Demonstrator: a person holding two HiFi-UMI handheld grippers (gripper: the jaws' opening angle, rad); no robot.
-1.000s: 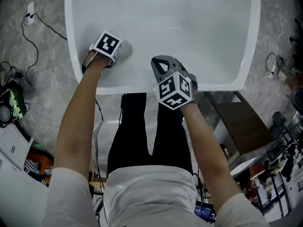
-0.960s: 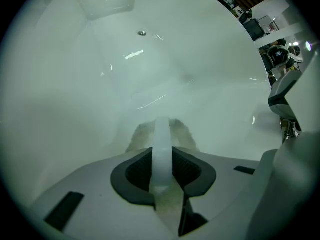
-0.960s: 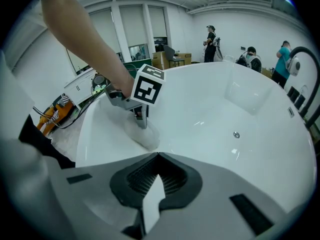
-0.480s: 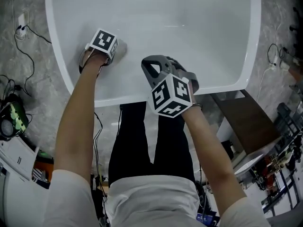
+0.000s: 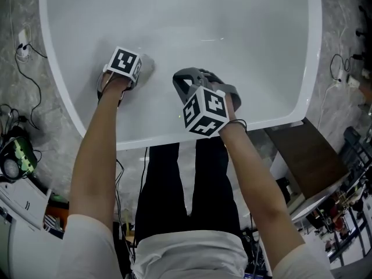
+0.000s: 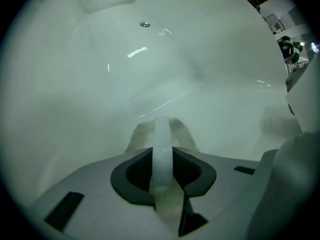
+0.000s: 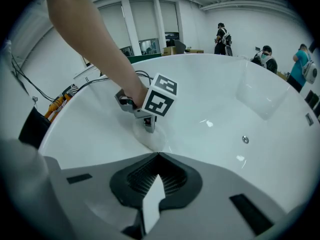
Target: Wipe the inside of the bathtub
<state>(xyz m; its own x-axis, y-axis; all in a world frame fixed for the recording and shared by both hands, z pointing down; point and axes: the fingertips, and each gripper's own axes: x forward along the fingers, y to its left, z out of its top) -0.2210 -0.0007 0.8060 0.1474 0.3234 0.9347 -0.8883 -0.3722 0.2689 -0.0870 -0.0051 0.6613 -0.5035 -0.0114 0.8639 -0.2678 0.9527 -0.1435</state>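
Note:
The white bathtub fills the top of the head view, and both grippers reach over its near rim. My left gripper is shut on a pale cloth and holds it against the inner wall at the tub's left. In the left gripper view the cloth spreads on the wall just past the shut left gripper. My right gripper hovers over the tub near the rim, to the right of the left one, and holds nothing. The right gripper is shut and looks at the left gripper.
The drain lies on the tub floor, far from both grippers. A brown wooden stand is next to the tub's near right corner. Cables trail on the floor at left. People stand beyond the tub's far rim.
Both grippers now sit farther inside the tub from the near rim. The right gripper has moved from over the rim to over the basin. The left still holds the cloth.

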